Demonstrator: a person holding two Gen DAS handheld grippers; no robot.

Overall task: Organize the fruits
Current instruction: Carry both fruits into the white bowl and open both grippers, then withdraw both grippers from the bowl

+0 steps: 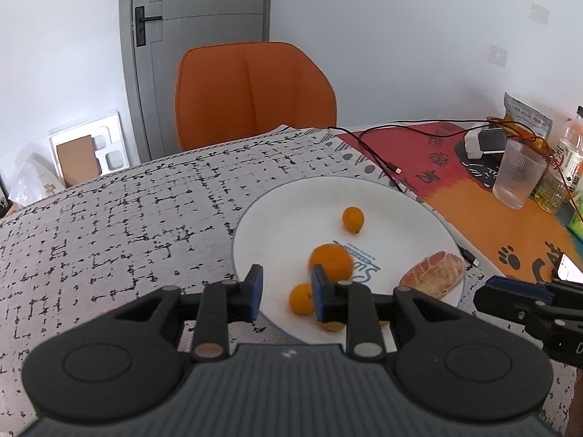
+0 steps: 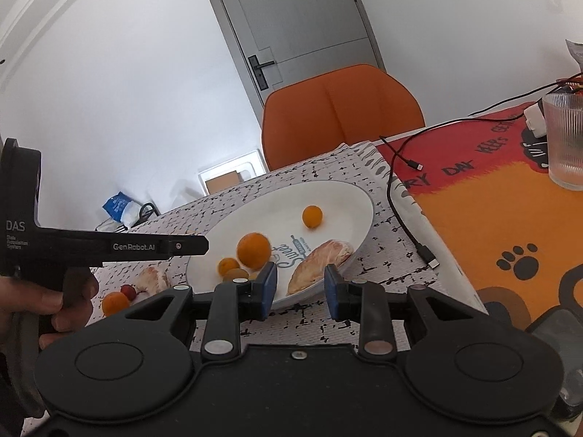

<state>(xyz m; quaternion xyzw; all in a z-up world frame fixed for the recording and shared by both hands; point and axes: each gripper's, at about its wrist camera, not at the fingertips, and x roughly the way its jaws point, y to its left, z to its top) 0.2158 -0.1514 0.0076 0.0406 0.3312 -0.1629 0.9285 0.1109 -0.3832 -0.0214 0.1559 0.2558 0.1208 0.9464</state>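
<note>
- Left hand-held gripper hovers released at the near rim of the white plate holding oranges.
- Right hand-held gripper is released too, before the pomelo segment.
- Only the right view shows fruit lying on the counter left of the plate.

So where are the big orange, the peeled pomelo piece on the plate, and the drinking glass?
big orange [image 2: 254, 250]: right wrist view, middle of its skin.
pomelo piece [image 2: 320, 263]: right wrist view, middle of its flesh.
glass [image 1: 519, 173]: left wrist view, its ribbed side.
</note>
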